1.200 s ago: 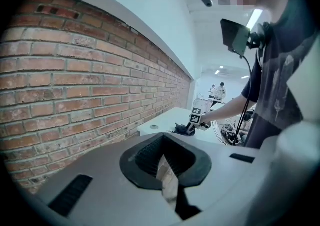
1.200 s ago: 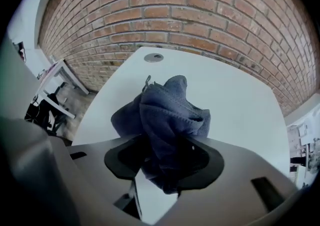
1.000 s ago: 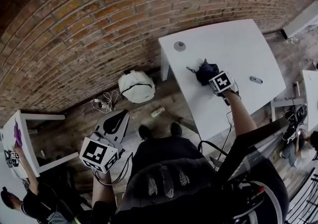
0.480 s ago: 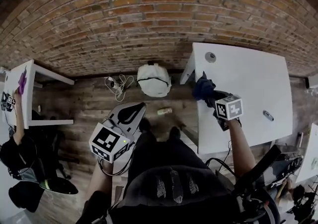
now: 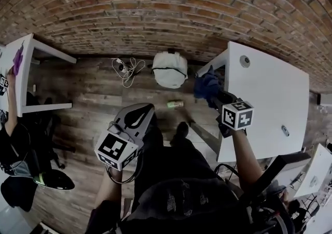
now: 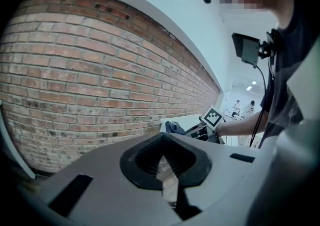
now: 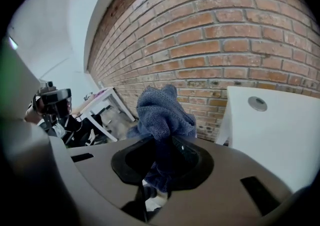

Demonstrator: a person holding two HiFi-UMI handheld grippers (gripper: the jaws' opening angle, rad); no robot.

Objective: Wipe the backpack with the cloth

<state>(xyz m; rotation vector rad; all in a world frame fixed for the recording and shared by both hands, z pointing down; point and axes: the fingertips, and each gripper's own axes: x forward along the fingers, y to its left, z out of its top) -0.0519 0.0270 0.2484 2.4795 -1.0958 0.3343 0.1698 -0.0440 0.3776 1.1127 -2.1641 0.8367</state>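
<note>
A white backpack (image 5: 169, 68) lies on the wooden floor against the brick wall. My right gripper (image 5: 213, 93) is shut on a dark blue cloth (image 5: 206, 84) and holds it in the air by the white table's (image 5: 270, 98) left corner, to the right of the backpack. In the right gripper view the cloth (image 7: 163, 112) bunches up out of the gripper (image 7: 161, 157). My left gripper (image 5: 139, 116) hangs lower left of the backpack, over the floor, with nothing in it. Its jaws (image 6: 162, 152) look shut.
A tangle of cable (image 5: 127, 65) lies left of the backpack and a small bottle (image 5: 175, 104) lies on the floor below it. A second white table (image 5: 26, 72) stands at the far left, with a person (image 5: 13, 139) beside it.
My right gripper lifted the cloth off the white table and carried it left past the table's corner. The left gripper shifted a little. The view swung so the backpack sits near the top middle.
</note>
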